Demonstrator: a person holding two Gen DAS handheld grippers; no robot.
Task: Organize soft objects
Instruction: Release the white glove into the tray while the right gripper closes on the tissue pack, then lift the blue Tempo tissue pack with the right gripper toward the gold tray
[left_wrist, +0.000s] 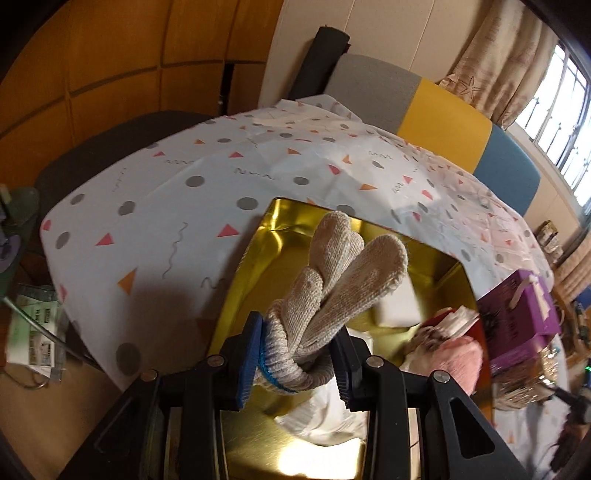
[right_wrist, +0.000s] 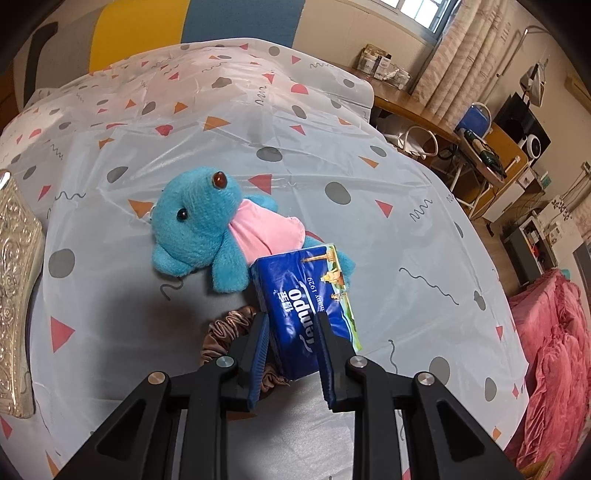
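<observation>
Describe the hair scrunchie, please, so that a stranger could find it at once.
On the patterned tablecloth, find the blue plush bear in a pink shirt. Just below it, left of the blue tissue pack, lies the scrunchie. It is the only shiny brown, ruffled satin ring there.

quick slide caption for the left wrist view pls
Left tongs grip a knitted work glove above an open gold tin on the patterned tablecloth.

Two hand-held grippers, both closed on loads.
Left gripper (left_wrist: 295, 354): blue-padded jaws pinching a knit glove (left_wrist: 332, 280) at its cuff. Right gripper (right_wrist: 291, 354): jaws clamping a tissue pack (right_wrist: 310, 306) by its sides.
</observation>
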